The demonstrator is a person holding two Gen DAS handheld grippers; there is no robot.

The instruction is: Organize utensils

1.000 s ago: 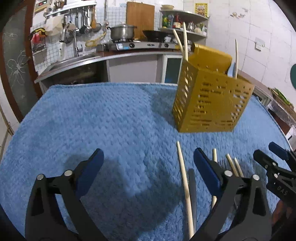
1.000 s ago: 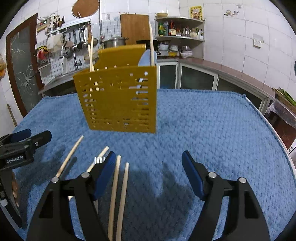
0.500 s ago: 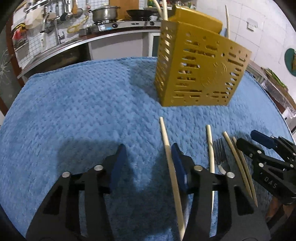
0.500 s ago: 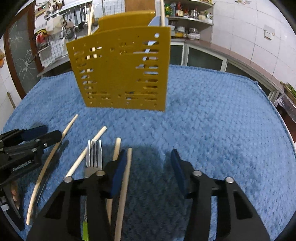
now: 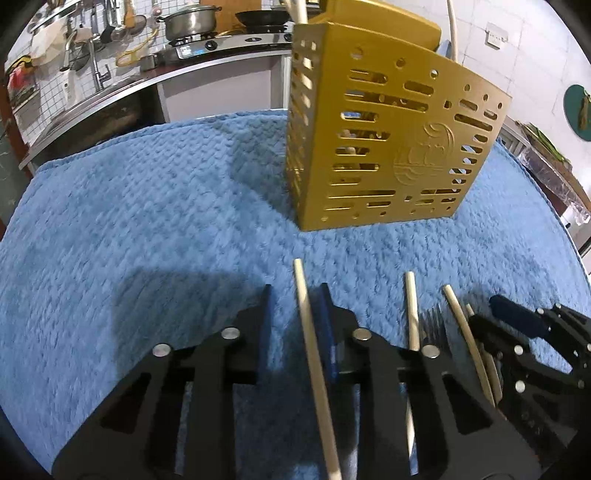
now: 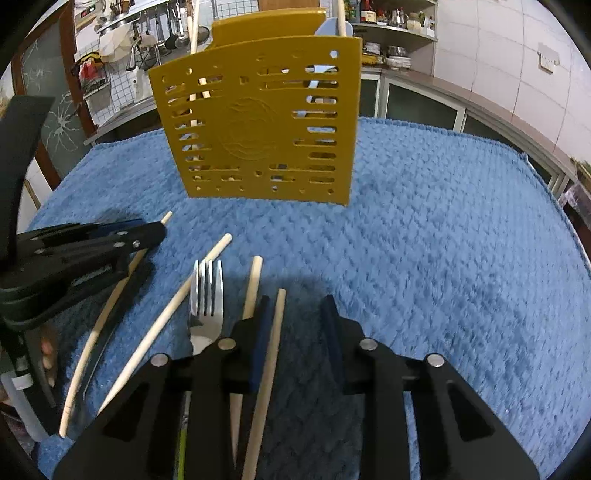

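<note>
A yellow slotted utensil holder (image 5: 384,140) (image 6: 266,122) stands on the blue towel with chopsticks sticking out of it. Several wooden chopsticks and a metal fork (image 6: 205,295) lie in front of it. My left gripper (image 5: 295,325) is low over the towel, jaws narrowed around the leftmost chopstick (image 5: 310,350), which lies against the right pad with a gap on its left. My right gripper (image 6: 297,325) is also low, jaws partly open around the rightmost chopstick (image 6: 271,350), which lies next to the left pad. Each gripper shows in the other's view.
The blue towel (image 6: 443,258) covers the whole table. Behind it are a kitchen counter with a stove and pot (image 5: 188,26), a sink, hanging utensils and wall shelves. A second chopstick (image 6: 253,284) lies between the fork and my right gripper.
Both grippers have dropped toward the towel and moved forward. Both pairs of jaws have narrowed from wide open, each coming around a chopstick.
</note>
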